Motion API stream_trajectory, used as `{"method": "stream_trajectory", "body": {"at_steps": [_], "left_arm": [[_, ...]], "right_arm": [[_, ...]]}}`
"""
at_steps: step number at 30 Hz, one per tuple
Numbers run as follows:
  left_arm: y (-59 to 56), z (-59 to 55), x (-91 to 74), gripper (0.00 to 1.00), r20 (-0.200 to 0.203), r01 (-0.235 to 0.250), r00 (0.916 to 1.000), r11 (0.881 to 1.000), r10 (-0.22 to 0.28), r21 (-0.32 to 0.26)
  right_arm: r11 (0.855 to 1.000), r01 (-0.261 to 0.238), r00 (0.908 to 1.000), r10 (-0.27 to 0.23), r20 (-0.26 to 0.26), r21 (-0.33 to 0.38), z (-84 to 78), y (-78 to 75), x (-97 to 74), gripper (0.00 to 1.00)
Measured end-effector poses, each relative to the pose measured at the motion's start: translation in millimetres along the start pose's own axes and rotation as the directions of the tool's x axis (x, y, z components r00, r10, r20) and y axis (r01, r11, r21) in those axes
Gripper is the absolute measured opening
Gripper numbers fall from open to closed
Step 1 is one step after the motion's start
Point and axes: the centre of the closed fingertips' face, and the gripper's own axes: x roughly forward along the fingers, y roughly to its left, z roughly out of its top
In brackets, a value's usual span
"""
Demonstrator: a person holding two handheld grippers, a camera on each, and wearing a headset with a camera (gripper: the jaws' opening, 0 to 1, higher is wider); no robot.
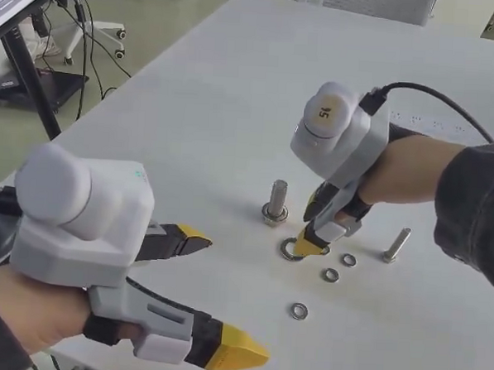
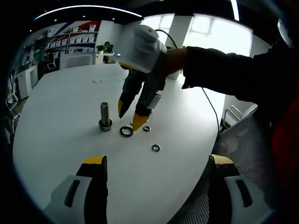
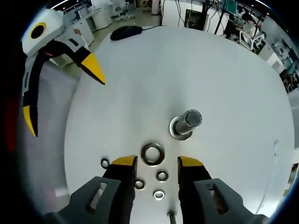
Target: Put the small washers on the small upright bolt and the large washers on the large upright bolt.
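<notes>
Pointing the right gripper (image 1: 309, 230) tips-down at the white table (image 1: 193, 108), jaws parted, clasping nothing. Just ahead of the gap between its tips, flat on the table: a large washer (image 3: 153, 154); contact with either tip impossible to tell. Farther ahead and a little to that gripper's right, the large upright bolt (image 3: 185, 123), with a seated washer (image 1: 274, 213) round its foot. Beneath and behind the tips, three small washers (image 3: 162, 176) lying loose and close together; one more small washer (image 3: 105, 163) out beyond the left jaw. Farther back still, by that gripper's body, the small bolt (image 1: 395, 245). Holding the left gripper (image 1: 234, 296) well apart from all this, released, jaws spread wide, nothing between them. Straight ahead of it, in the left gripper view: the large upright bolt, the large washer and the right gripper's yellow tips, all close together, with a small washer lying nearer.
</notes>
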Motion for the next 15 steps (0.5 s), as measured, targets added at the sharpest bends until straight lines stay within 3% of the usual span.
{"method": "stream_trajectory", "body": {"at_steps": [15], "left_arm": [[-0.6, 0.8, -0.5, 0.89, 0.005, 0.002, 1.0, 1.0, -0.002, 0.003]], "right_arm": [[1.0, -0.004, 1.0, 0.004, -0.004, 0.0, -1.8, 8.6, 16.5, 0.35]]}}
